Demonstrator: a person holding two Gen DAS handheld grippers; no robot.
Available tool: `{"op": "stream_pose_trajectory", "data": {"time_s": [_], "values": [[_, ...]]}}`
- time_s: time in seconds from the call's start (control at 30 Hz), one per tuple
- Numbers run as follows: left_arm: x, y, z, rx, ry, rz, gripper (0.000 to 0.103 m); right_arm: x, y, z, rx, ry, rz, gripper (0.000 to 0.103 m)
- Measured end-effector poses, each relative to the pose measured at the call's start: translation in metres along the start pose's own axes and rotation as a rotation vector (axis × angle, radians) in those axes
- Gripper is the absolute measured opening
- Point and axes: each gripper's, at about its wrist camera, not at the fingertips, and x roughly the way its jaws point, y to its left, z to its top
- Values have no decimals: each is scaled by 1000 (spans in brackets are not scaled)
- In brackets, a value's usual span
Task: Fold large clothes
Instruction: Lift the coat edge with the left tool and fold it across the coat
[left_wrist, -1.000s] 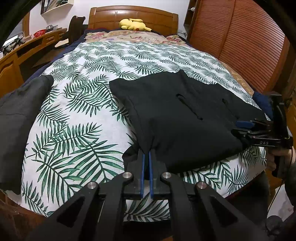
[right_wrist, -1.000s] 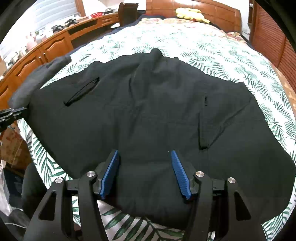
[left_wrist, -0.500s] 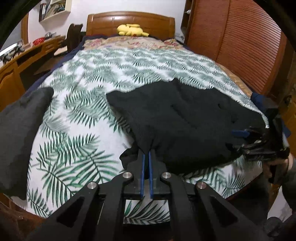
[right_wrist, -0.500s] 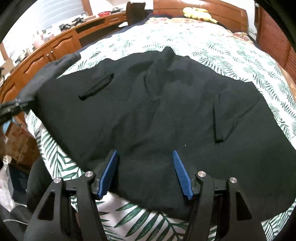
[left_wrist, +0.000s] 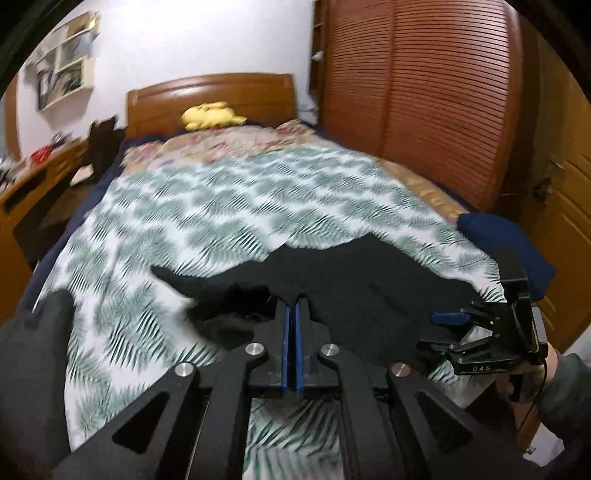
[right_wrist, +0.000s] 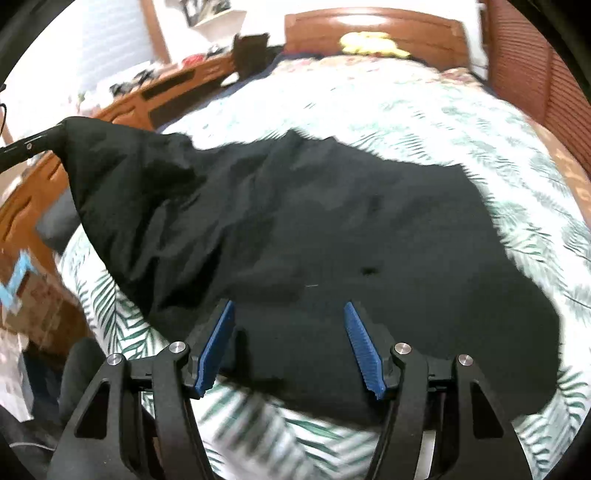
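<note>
A large black garment (left_wrist: 354, 280) lies on the near end of a bed with a palm-leaf sheet (left_wrist: 229, 199). My left gripper (left_wrist: 293, 314) is shut on the garment's near left corner and holds it lifted; the raised corner shows in the right wrist view (right_wrist: 110, 162). My right gripper (right_wrist: 288, 325) is open, its blue pads astride the garment's near edge (right_wrist: 314, 229) without pinching it. It also shows in the left wrist view (left_wrist: 454, 328) at the garment's right side.
A grey garment (left_wrist: 29, 354) lies at the bed's left edge and a dark blue item (left_wrist: 506, 240) at its right edge. A yellow plush toy (left_wrist: 210, 116) sits by the headboard. A wooden desk (right_wrist: 177, 85) runs along the left, a wardrobe (left_wrist: 424, 92) along the right.
My left gripper has risen and pulled back with the corner, so the garment's left side lifts off the sheet. The right gripper stays open at the near edge.
</note>
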Motion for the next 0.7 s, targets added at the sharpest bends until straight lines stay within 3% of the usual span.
{"op": "stream_pose_trajectory", "data": {"time_s": [0.33,0.5,0.7], "values": [[59,-125,67,195,27,-203,0,-73,-88,-19,130,-111,-121,63],[95,-185,61,244,76,-271,0,-95,-118,-39,178,-127,-156,63],[130,-217,37,243,179,-314,0,-108,-138,-55,207,-140,-162,63]]}}
